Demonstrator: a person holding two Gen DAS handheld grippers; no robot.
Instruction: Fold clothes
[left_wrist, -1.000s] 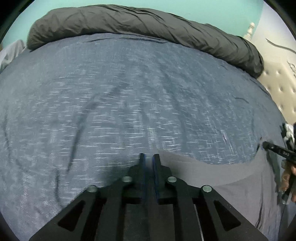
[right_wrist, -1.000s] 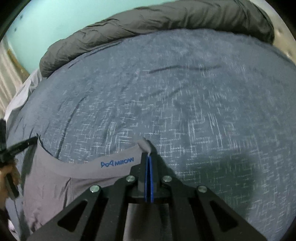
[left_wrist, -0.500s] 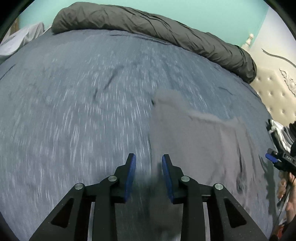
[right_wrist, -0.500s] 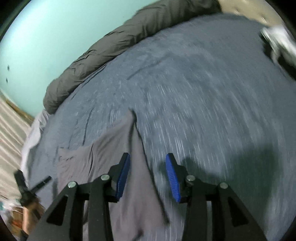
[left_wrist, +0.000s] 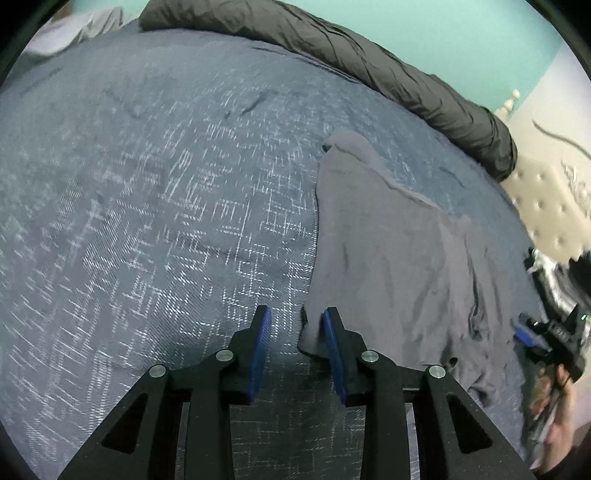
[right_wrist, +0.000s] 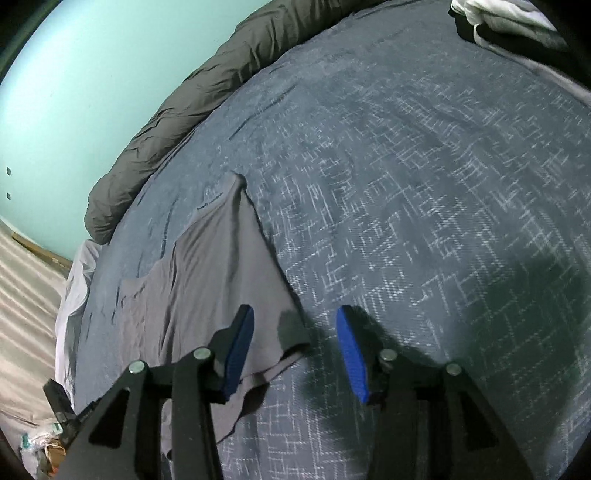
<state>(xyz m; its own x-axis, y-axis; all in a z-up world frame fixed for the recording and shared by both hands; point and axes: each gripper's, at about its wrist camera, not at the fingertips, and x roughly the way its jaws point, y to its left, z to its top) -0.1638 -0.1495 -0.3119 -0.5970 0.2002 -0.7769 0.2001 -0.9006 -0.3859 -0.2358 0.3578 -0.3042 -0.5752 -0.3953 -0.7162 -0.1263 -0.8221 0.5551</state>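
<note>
Grey garment (left_wrist: 399, 266) lying spread on bed (left_wrist: 147, 221); left tongs (left_wrist: 295, 343) and right tongs (right_wrist: 295, 343) hanging spread, empty, right tongs just widening; first fold pending, needing regrasp.

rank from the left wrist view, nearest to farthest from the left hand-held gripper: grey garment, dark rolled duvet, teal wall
1. grey garment: its near corner lies just right of the open left hand-held gripper.
2. dark rolled duvet: along the far edge of the bed.
3. teal wall: behind the duvet, top right.
</note>
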